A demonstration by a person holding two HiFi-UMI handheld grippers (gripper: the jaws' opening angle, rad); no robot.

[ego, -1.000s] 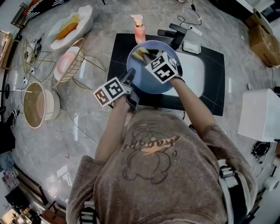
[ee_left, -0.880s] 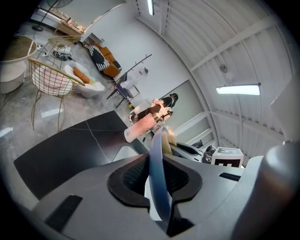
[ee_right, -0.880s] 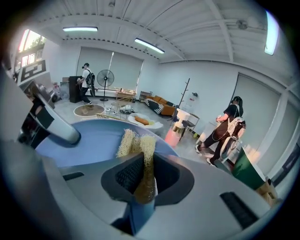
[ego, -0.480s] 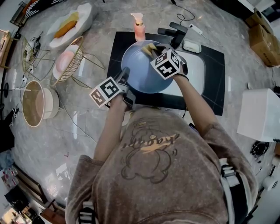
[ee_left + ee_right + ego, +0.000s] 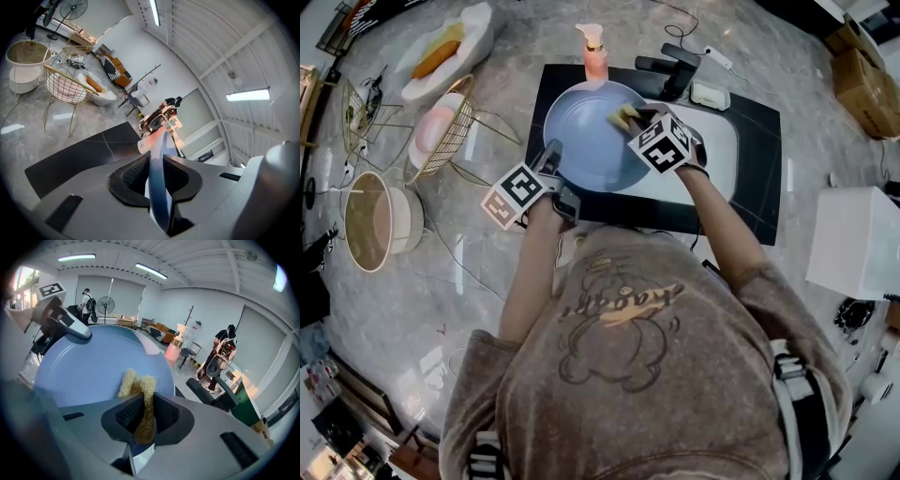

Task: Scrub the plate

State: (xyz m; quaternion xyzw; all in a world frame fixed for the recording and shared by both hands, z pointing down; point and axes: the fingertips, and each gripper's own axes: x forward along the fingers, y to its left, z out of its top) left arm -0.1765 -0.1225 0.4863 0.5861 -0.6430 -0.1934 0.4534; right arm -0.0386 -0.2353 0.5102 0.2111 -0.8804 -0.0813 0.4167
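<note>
Plainly risky, pinching plate (image 5: 586, 141) by its rim in jaws of left gripper (image 5: 551, 156) (edge only) while pressing hard with sponge (image 5: 622, 114) clamped in right gripper (image 5: 636, 117): could twist loose.

My head view: right gripper (image 5: 636, 119) masks part of the sponge (image 5: 622, 114); plate (image 5: 586, 141) hides the sink's (image 5: 712, 155) left side.
</note>
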